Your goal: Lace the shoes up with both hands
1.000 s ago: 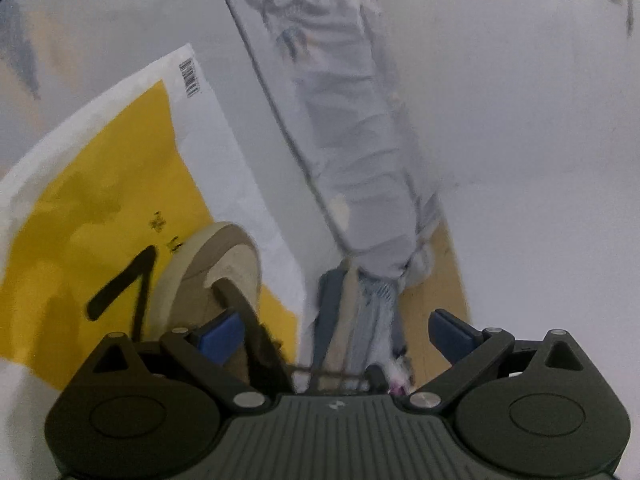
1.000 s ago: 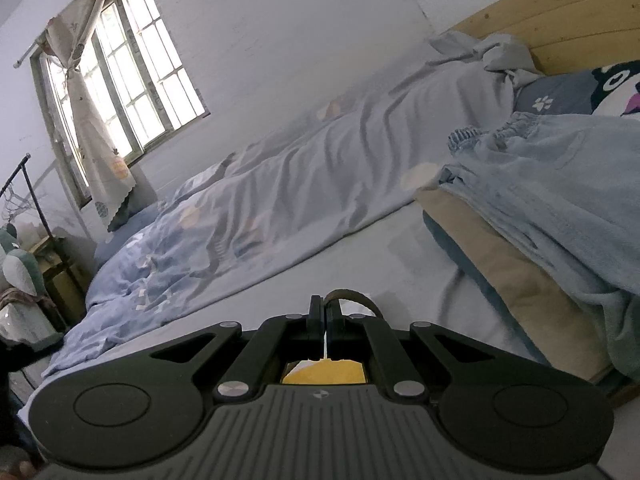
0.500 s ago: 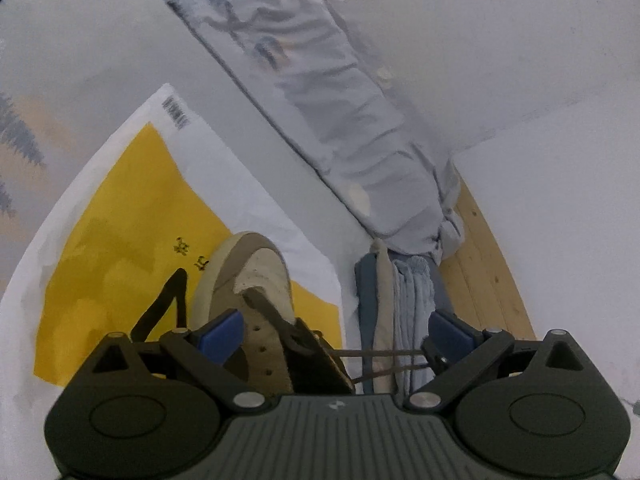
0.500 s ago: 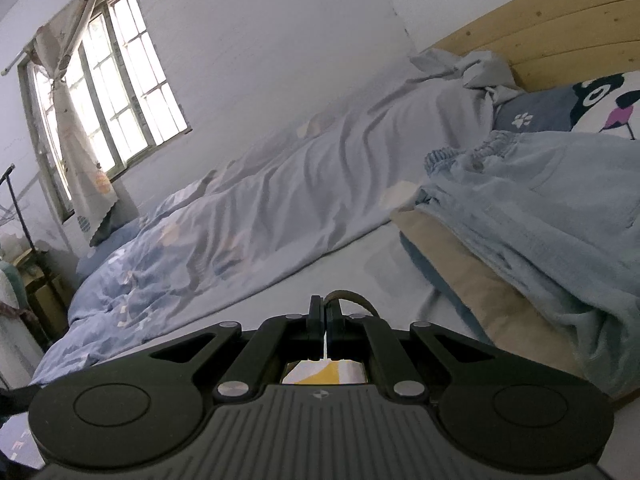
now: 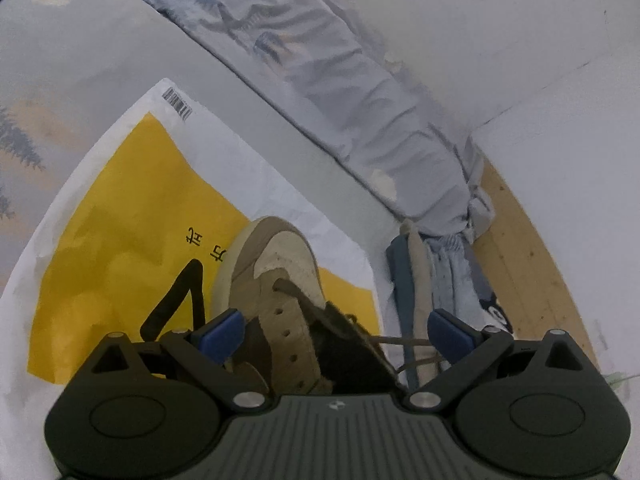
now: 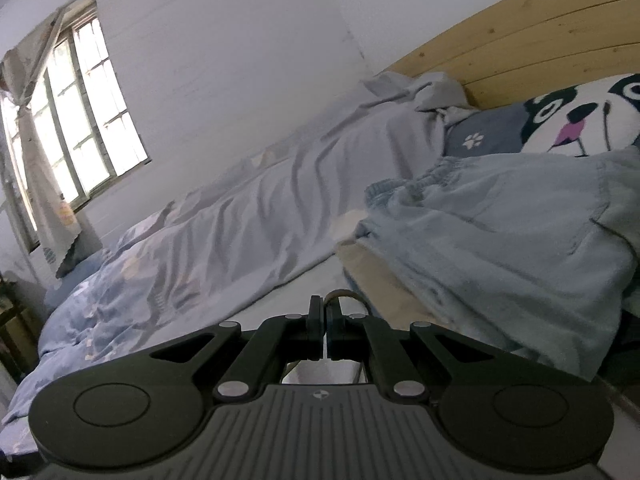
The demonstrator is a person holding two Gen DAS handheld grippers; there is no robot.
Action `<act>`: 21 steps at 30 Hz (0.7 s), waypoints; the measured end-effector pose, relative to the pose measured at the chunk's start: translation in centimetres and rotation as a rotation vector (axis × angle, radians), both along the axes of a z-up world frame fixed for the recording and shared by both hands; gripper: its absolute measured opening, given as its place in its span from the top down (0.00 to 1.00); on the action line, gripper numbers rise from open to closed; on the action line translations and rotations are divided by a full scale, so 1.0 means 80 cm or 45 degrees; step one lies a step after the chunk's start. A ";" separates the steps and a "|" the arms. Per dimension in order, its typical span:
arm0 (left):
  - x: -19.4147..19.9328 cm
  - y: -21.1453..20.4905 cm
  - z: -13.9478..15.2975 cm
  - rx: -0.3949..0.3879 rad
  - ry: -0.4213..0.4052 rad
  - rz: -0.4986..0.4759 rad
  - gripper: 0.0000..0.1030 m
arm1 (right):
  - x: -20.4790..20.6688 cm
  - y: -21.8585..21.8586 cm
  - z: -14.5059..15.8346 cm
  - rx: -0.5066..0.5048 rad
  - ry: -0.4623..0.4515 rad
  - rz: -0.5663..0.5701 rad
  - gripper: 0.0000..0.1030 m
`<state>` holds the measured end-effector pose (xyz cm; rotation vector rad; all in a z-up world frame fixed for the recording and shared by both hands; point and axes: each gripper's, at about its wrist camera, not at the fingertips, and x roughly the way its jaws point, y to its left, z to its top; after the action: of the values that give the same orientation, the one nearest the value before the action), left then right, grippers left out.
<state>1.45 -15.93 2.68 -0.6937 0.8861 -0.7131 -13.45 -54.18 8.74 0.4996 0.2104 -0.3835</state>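
Blue pads are showing on the left gripper [image 5: 335, 330], whose jaws are standing wide apart around the tan suede shoe [image 5: 276, 292], touching nothing. Beyond them the brown lace [image 5: 404, 346] is running from the shoe's eyelet flap off to the right, fairly taut, past the right pad. Over at the right gripper [image 6: 325, 314] the jaws are pressing together, and a small brown loop, which I judge to be that same lace [image 6: 345, 293], is poking out just above the closed tips; so it is apparently clamping the lace end. The shoe is lying on a yellow and white bag [image 5: 120, 240], toe pointing away from the camera. To do this step well, the right side should be keeping steady tension while the left closes on the lace near the next free eyelet, not on the suede flap. On the bag, left of the toe, two black characters are showing but are too tilted to read, and a barcode [image 5: 177, 103] sits at its far corner.
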 end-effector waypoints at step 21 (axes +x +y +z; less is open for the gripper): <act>-0.001 -0.012 -0.013 0.038 0.067 0.032 0.03 | -0.065 -0.048 0.022 -0.018 -0.070 -0.219 0.98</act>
<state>1.37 -16.90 1.67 -0.6989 0.9331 -0.6609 -18.65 -57.99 10.49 0.5150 0.1118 -0.5380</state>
